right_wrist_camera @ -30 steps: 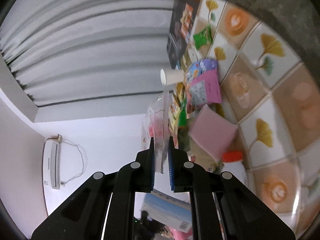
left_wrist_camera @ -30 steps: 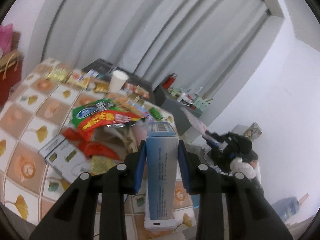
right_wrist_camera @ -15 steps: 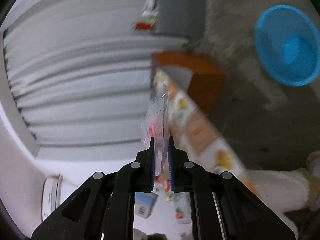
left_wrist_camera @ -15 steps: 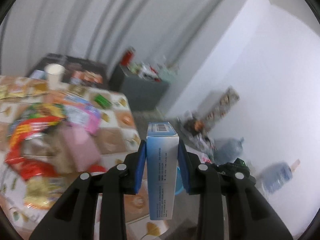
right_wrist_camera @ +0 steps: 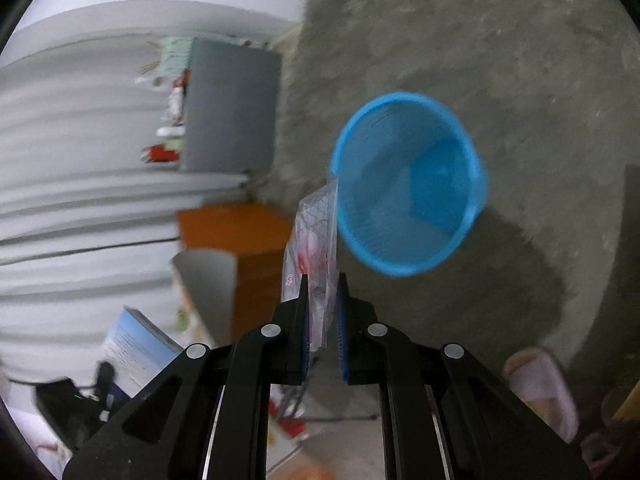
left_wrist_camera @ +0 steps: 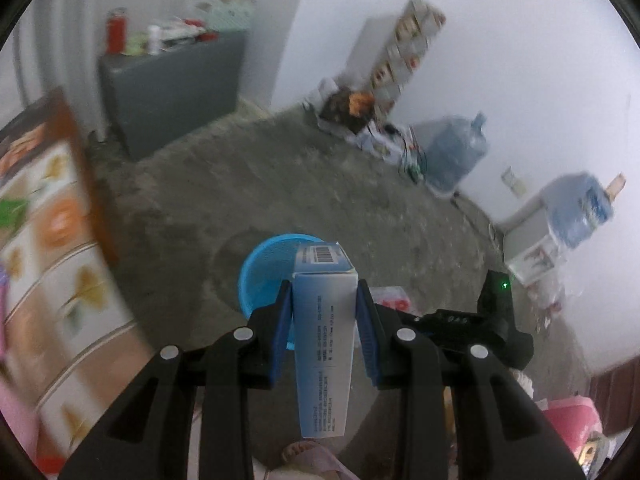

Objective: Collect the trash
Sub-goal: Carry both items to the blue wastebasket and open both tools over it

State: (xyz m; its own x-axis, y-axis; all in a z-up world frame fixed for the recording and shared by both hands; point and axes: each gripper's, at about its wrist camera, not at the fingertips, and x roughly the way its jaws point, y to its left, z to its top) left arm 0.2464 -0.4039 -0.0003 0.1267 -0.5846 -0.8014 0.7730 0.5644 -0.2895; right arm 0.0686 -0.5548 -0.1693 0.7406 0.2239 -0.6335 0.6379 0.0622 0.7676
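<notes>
Blue pads of your left tool clamp a blue-and-white carton, held upright just over the near rim of the blue bin on the concrete floor. Your right tool is nearly closed, pinching a clear plastic wrapper whose top edge touches the bin's left rim in the right wrist view.

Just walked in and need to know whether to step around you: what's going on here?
A person is clearing trash with a gripper in each hand. The left gripper is clamped on a tall blue-and-white cardboard box; the right gripper pinches a thin clear plastic wrapper with red print. Both point down toward a round blue plastic bin on the concrete floor. Nothing has been dropped in yet.
</notes>
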